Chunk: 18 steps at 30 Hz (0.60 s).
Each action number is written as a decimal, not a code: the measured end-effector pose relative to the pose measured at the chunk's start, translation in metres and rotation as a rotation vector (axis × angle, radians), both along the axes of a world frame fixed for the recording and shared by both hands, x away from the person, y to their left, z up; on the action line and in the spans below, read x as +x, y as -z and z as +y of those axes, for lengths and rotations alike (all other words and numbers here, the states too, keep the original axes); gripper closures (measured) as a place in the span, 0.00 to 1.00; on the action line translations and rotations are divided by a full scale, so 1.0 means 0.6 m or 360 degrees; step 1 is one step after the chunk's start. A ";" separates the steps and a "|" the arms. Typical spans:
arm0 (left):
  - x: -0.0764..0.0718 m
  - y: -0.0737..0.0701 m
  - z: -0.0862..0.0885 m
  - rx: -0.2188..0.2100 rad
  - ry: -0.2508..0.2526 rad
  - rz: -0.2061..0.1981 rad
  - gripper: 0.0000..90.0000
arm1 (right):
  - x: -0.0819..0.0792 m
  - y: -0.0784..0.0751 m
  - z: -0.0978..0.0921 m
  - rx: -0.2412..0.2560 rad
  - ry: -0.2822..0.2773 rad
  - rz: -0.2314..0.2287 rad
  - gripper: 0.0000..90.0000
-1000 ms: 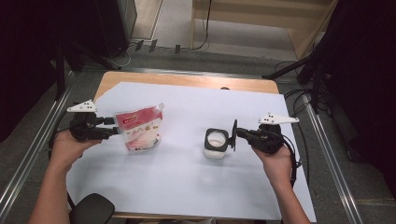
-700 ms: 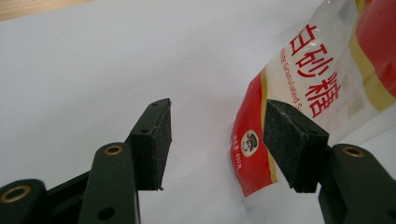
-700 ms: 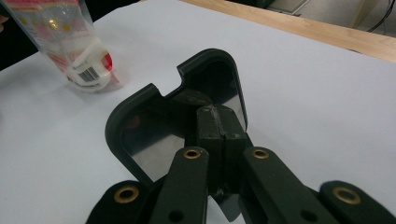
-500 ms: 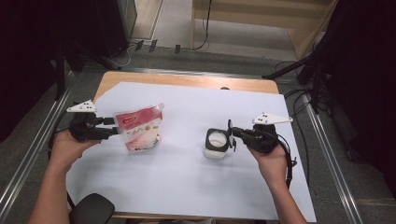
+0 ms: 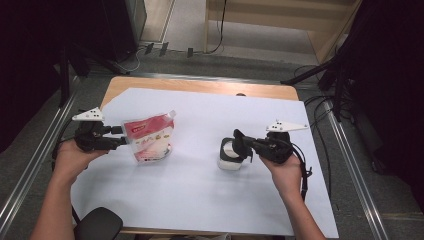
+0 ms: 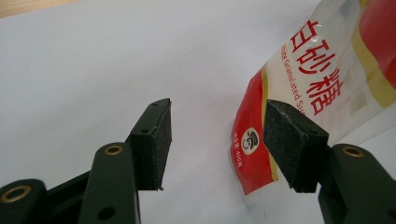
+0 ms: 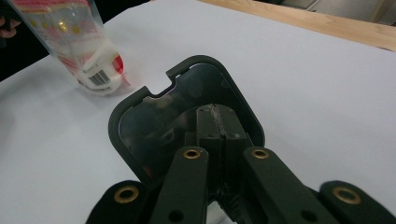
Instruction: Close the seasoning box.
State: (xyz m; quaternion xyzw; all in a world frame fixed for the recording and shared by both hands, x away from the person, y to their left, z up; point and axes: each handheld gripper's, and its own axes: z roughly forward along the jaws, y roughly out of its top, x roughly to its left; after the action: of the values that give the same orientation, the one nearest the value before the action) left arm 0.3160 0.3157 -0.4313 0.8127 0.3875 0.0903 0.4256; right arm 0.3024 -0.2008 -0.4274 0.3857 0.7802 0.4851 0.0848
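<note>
Left gripper (image 5: 121,141), in the person's left hand (image 5: 75,157), is sitting at the table's left side with its jaws spread wide; in the left gripper view one pad (image 6: 157,140) is hanging over bare white sheet and the other is overlapping the lower corner of the red-and-white granulated sugar pouch (image 5: 148,138), which is standing tilted just beside it on the white sheet (image 5: 200,200) covering the wooden table (image 5: 200,86); further right, a white container (image 5: 229,156) is resting on the sheet near the middle; the right gripper (image 5: 242,146) is reaching over it, its jaws pressed together on the dark container lid (image 7: 187,121), which is tilting up above the container.
</note>
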 end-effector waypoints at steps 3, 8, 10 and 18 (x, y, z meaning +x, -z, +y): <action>0.000 0.001 0.000 0.0004 -0.0004 -0.0001 0.49 | 0.000 0.002 0.004 -0.0007 -0.0010 0.0006 1.00; 0.001 0.001 0.000 0.0008 0.0000 0.0007 0.49 | 0.002 0.008 0.014 -0.0030 -0.0031 0.0014 1.00; 0.001 0.001 0.001 0.0004 -0.0001 0.0006 0.49 | 0.003 0.010 0.019 -0.0038 -0.0032 0.0028 1.00; 0.001 0.002 0.002 0.0007 0.0007 0.0020 0.49 | 0.002 0.016 0.030 -0.0064 -0.0063 0.0039 1.00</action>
State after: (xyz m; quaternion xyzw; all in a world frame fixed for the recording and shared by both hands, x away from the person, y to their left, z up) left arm 0.3164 0.3169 -0.4327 0.8151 0.3882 0.0852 0.4215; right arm 0.3035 -0.1828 -0.4372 0.3744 0.7982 0.4662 0.0733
